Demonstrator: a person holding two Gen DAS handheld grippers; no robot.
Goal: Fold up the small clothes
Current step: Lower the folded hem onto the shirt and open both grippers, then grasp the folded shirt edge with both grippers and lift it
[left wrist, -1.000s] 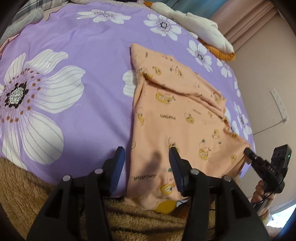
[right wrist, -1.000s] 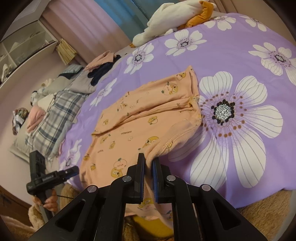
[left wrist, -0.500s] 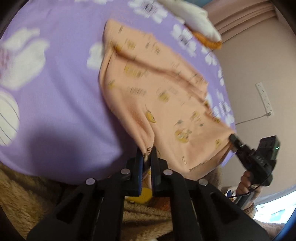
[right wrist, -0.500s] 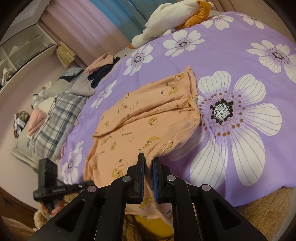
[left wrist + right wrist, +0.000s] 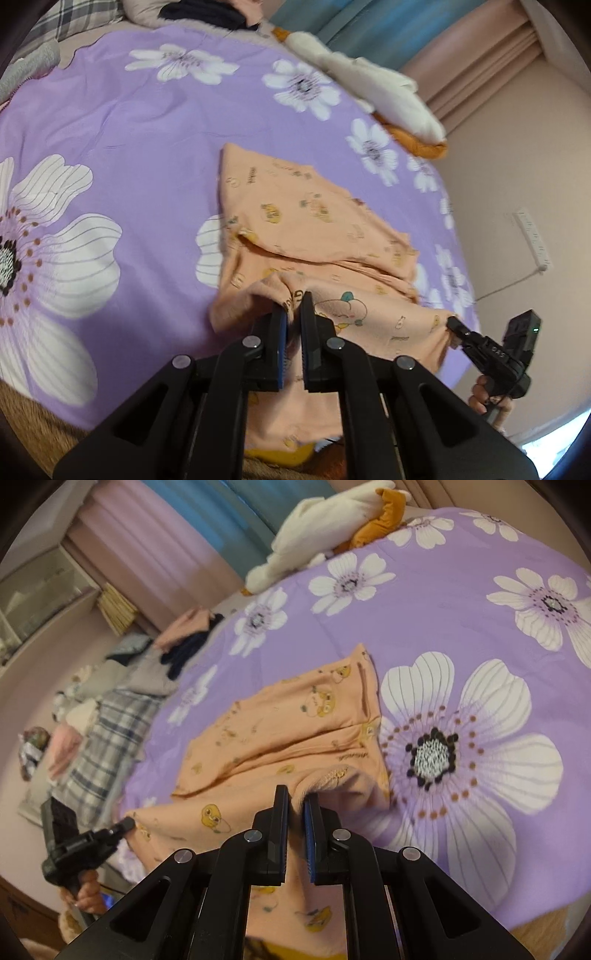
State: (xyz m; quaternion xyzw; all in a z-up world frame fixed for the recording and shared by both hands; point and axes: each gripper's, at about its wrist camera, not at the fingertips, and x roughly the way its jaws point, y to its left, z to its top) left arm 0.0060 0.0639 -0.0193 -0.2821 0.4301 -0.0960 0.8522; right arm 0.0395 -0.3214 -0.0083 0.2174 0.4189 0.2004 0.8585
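While lying mid-frame on the purple floral bedspread [image 5: 129, 155], the soft, light peach garment [image 5: 314, 229] is sagging limply between the left gripper [image 5: 291, 314] and right gripper [image 5: 295, 805], both clenching its near hem corners, likely the best holds.

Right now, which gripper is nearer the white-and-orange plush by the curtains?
Right. In the left wrist view the right gripper pinches the orange garment on the plush's side; the left gripper grips the opposite corner.
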